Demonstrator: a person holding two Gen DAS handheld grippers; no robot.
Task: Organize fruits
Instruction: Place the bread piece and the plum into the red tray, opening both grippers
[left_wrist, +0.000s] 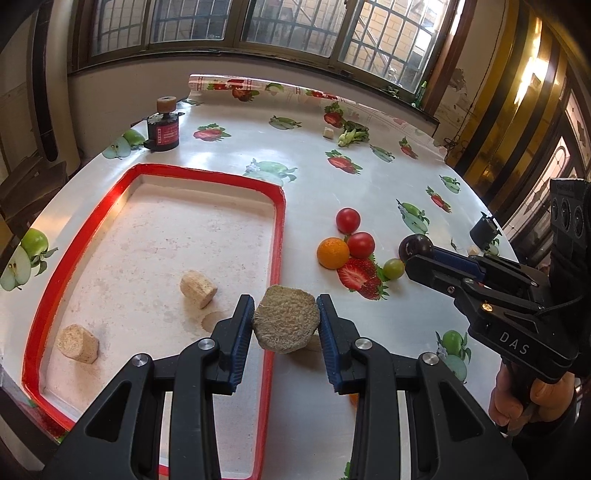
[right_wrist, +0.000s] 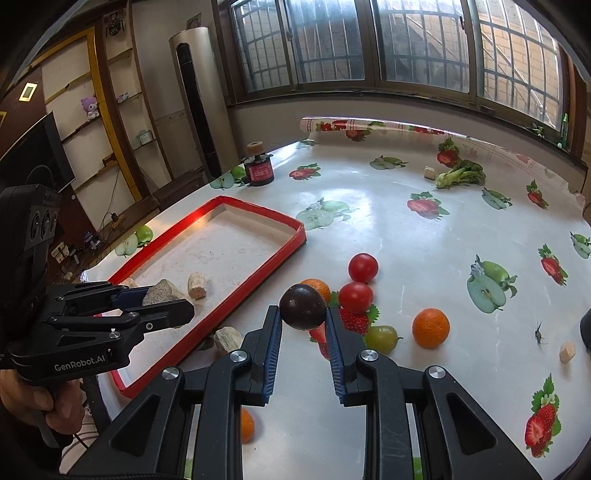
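Observation:
My left gripper (left_wrist: 286, 319) is shut on a rough grey-brown block (left_wrist: 286, 318) and holds it over the right rim of the red-edged tray (left_wrist: 280, 229); it also shows in the right wrist view (right_wrist: 166, 295). My right gripper (right_wrist: 303, 314) is shut on a dark plum (right_wrist: 303, 306), held above the table by the fruit cluster; the plum also shows in the left wrist view (left_wrist: 415, 246). On the table lie two red tomatoes (right_wrist: 363, 267) (right_wrist: 355, 297), oranges (right_wrist: 431, 328) (right_wrist: 316, 288), and a green grape (right_wrist: 382, 338).
Two tan cork-like blocks (left_wrist: 197, 288) (left_wrist: 78, 344) lie in the tray. Another stone piece (right_wrist: 229, 339) lies by the tray's rim. A black and red cylinder (left_wrist: 162, 129) stands at the far left. A green vegetable (right_wrist: 461, 173) lies at the far edge. Another orange (right_wrist: 246, 424) sits under my right gripper.

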